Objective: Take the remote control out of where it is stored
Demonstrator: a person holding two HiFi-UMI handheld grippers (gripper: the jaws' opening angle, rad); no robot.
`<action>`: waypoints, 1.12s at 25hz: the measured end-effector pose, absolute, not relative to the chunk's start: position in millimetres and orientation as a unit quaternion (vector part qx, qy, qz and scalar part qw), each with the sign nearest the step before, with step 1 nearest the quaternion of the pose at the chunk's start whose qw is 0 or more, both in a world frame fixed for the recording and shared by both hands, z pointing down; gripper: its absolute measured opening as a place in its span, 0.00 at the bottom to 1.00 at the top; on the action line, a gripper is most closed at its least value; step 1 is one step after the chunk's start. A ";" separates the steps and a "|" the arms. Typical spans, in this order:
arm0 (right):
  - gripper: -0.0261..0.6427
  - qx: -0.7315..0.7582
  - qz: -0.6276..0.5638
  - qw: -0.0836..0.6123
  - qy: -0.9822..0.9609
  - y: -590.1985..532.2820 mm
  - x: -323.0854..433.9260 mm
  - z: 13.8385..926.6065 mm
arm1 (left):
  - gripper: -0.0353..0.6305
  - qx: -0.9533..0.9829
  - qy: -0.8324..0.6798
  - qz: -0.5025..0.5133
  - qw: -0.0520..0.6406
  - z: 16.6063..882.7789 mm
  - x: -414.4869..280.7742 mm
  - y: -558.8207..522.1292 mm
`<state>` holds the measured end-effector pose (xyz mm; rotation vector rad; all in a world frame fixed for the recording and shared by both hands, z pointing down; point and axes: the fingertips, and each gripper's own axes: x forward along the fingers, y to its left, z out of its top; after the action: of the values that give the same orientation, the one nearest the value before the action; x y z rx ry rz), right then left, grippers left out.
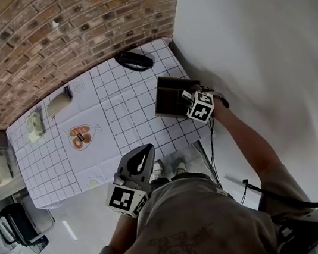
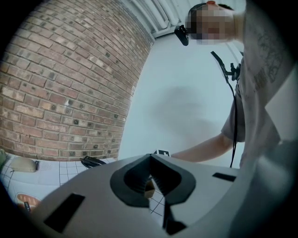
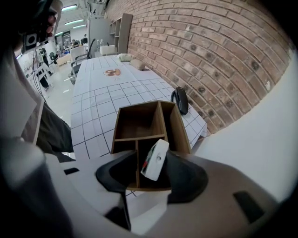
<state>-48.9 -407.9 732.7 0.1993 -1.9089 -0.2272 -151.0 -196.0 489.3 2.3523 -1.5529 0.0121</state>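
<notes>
White gridded cloth (image 1: pixel 124 99) covers the bench (image 1: pixel 50 199) in the head view. A wooden box (image 1: pixel 169 96) stands near its right edge, and the right tongs (image 1: pixel 192 99) point steeply down at it. The left tongs (image 1: pixel 141 156) hang at the bench's near edge. A black item (image 1: pixel 134 61) lies beyond the box.

Left gripper view: left tongs (image 2: pixel 150 160) narrow, tips together, nothing held. Brick wall (image 2: pixel 70 83) behind.

Right gripper view: right tongs (image 3: pixel 152 157) wide. The remote (image 3: pixel 156 160), white, stands tilted in the near right compartment of the box (image 3: pixel 139 125), between the jaws. It is close beside the right jaw, clear of the left, and not clamped.
</notes>
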 end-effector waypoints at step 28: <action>0.17 0.068 -0.041 0.595 -0.800 -407.7 -61.6 755.3 | 0.06 0.824 -0.544 0.007 0.159 490.4 -154.3 -196.8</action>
<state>-61.6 -407.7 755.3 0.1578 -1.8585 -0.0946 -154.3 -196.8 490.4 2.3560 -1.5542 0.0213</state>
